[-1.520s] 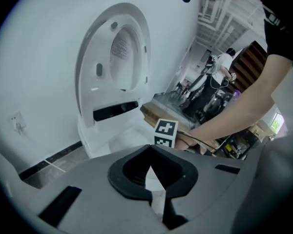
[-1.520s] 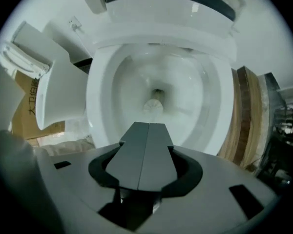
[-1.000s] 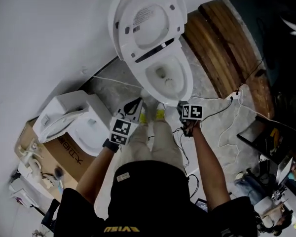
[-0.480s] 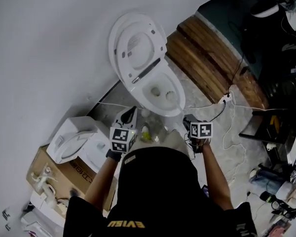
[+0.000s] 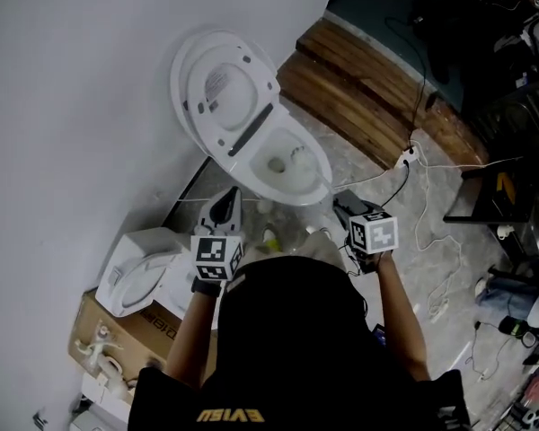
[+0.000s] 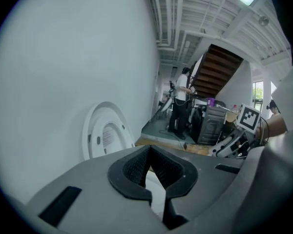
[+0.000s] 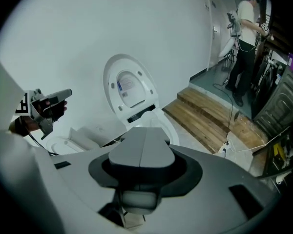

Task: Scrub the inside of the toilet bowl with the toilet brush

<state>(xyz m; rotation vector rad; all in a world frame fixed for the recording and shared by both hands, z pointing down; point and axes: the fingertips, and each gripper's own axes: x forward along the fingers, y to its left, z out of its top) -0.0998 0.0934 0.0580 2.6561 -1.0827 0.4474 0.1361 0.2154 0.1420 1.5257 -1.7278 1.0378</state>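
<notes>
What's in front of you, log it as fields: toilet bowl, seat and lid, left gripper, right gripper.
toilet bowl: beside the white wall
seat and lid: raised against the wall
left gripper: jaw tips together, nothing held
right gripper: jaws shut, nothing held
second toilet: on a cardboard box, to the left

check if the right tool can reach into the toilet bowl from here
Probably yes: the lid is raised, the bowl lies open just ahead of the right tool, with nothing between them.

toilet bowl [image 5: 322,176]: glossy white ceramic | step [image 5: 368,97]: rough wood planks | floor [image 5: 404,236]: smooth marbled stone | box [image 5: 148,329]: matt cardboard
</notes>
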